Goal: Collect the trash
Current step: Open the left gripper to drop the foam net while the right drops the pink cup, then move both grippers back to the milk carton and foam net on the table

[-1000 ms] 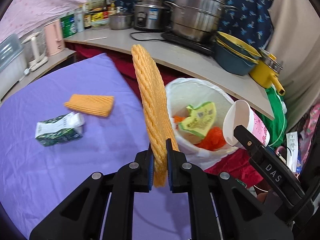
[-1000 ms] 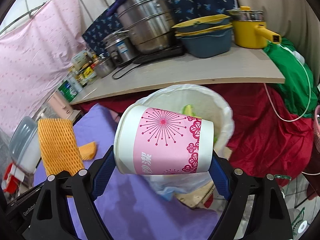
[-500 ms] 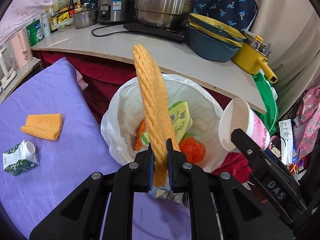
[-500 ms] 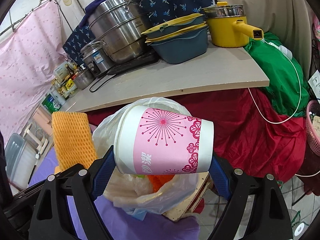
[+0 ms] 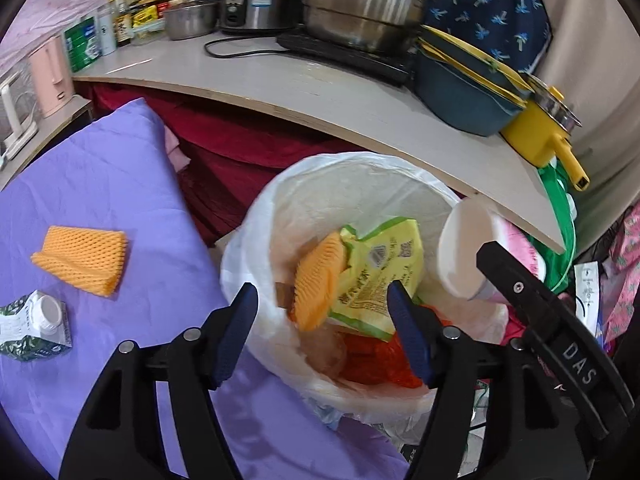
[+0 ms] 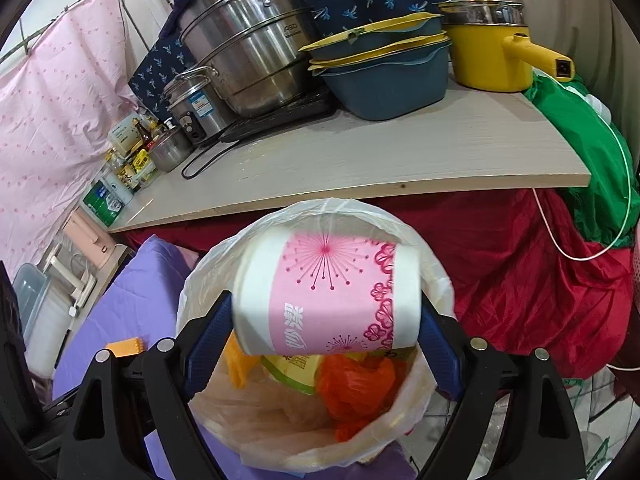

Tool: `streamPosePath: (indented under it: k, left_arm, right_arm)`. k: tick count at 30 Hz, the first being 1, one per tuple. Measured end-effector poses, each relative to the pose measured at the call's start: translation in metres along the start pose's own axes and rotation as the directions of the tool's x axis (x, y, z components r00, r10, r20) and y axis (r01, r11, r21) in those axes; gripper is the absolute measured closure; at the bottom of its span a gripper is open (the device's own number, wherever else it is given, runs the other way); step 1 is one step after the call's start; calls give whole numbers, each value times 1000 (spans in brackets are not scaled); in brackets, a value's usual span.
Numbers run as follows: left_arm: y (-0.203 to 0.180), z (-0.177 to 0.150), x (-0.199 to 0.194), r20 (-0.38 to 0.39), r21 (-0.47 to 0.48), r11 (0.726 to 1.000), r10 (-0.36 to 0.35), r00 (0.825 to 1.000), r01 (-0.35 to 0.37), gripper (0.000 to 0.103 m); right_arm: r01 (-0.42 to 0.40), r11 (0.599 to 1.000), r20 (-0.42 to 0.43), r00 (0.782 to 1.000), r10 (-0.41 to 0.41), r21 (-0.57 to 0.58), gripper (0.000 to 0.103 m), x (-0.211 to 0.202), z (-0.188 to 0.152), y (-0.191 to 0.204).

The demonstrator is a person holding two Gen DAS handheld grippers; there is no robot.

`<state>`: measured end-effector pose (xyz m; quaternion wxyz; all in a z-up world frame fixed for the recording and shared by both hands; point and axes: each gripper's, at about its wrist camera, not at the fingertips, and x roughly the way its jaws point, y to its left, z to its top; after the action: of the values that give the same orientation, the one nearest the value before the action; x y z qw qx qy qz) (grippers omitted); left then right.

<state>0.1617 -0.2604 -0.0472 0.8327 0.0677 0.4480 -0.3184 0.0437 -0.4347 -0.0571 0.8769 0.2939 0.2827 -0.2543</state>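
Note:
My left gripper [image 5: 322,334] is open over the white-lined trash bin [image 5: 280,208]. An orange foam net [image 5: 318,286] lies loose inside the bin on a green-yellow snack bag [image 5: 378,268] and red plastic. My right gripper [image 6: 320,340] holds a pink-and-white paper cup [image 6: 326,300] sideways between its pads, just above the bin [image 6: 208,280]. The cup [image 5: 464,252] also shows in the left wrist view at the bin's right rim. A second orange foam net [image 5: 80,260] and a small green carton [image 5: 34,326] lie on the purple cloth [image 5: 100,184].
A pale counter [image 5: 320,92] runs behind the bin with steel pots [image 5: 360,0], blue basins [image 5: 464,88], a yellow pot [image 5: 540,128] and bottles [image 5: 120,24]. Red cloth [image 6: 500,280] hangs below the counter. A green bag [image 6: 592,152] sits at the right.
My left gripper has opened and let go of the orange foam net, which has dropped into the bin. My right gripper has brought the cup over the bin.

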Motion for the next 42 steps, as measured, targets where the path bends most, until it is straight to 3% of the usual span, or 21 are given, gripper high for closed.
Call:
streamPosePath:
  k: [11, 27, 37, 42]
  left_arm:
    - [37, -10, -24, 40, -66, 994, 95, 995, -92, 38]
    - [88, -46, -66, 60, -152, 978, 152, 987, -141, 31]
    - [142, -70, -91, 56, -242, 950, 215, 975, -196, 29]
    - [178, -82, -101, 37, -310, 924, 248, 968, -225, 28]
  right_arm:
    - [-30, 999, -1, 1000, 30, -26, 20, -10, -11, 20]
    - [-93, 991, -41, 995, 89, -93, 20, -32, -45, 67]
    - [-149, 976, -105, 986, 133, -161, 20, -27, -76, 115]
    - [-186, 964, -146, 976, 159, -192, 20, -17, -90, 142]
